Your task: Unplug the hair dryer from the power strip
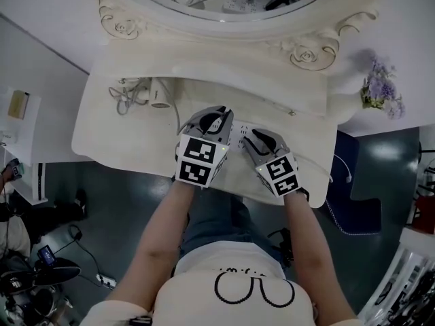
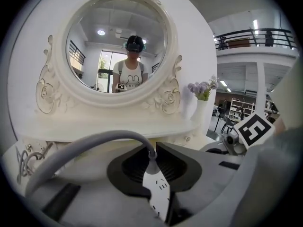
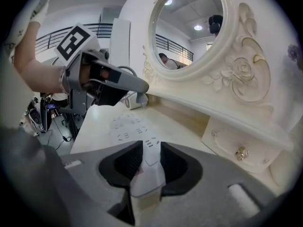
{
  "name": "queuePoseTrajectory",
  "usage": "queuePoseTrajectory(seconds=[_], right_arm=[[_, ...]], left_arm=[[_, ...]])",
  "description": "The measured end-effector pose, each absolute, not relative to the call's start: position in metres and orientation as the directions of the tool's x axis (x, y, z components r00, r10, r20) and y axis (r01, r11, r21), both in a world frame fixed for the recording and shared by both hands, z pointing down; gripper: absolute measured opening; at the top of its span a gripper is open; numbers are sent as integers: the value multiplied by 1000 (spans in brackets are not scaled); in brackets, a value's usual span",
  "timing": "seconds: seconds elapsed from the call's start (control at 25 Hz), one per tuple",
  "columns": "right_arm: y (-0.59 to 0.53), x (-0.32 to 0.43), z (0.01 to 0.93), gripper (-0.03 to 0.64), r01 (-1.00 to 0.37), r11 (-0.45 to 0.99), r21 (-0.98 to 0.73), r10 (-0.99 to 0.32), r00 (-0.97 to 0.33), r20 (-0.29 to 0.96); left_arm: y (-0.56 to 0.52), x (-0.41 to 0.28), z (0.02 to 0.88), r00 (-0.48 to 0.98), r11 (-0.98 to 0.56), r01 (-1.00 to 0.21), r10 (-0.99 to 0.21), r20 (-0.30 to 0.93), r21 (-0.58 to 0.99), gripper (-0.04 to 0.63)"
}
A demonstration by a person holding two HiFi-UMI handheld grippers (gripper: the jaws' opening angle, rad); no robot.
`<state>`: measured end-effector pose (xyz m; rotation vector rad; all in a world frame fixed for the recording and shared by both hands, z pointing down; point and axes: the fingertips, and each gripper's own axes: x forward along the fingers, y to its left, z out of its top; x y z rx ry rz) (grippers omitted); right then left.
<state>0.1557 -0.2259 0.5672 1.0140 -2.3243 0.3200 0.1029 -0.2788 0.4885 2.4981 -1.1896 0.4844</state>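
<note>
A white plug with a grey cable sits between the pads of my left gripper, which is shut on it and lifted toward the mirror. No socket shows under the plug. My right gripper is shut on the near end of the white power strip, which lies flat on the dressing table. From the right gripper view, the left gripper hangs above the strip's far part. The hair dryer lies at the table's back left. In the head view both grippers sit side by side over the strip.
The cream dressing table carries an oval mirror with a carved frame. A vase of purple flowers stands at the right end. Small drawers with metal knobs sit under the mirror shelf. Loose cable lies beside the dryer.
</note>
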Motion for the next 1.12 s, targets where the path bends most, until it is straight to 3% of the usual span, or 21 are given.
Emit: queuePoseTrajectory(seconds=[0.44, 0.96, 1.12], right_arm=[[-227, 156, 568, 118, -733, 680, 3, -586, -541, 603], [-228, 153, 568, 117, -761, 649, -25, -523, -469, 712], [-231, 144, 558, 117, -732, 679, -58, -494, -514, 701]], left_arm=[[-274, 90, 473, 592, -569, -800, -694, 409, 193, 51], [-292, -4, 444, 502, -484, -861, -758, 417, 156, 52], [-300, -20, 464, 504, -484, -859, -739, 448, 167, 52]])
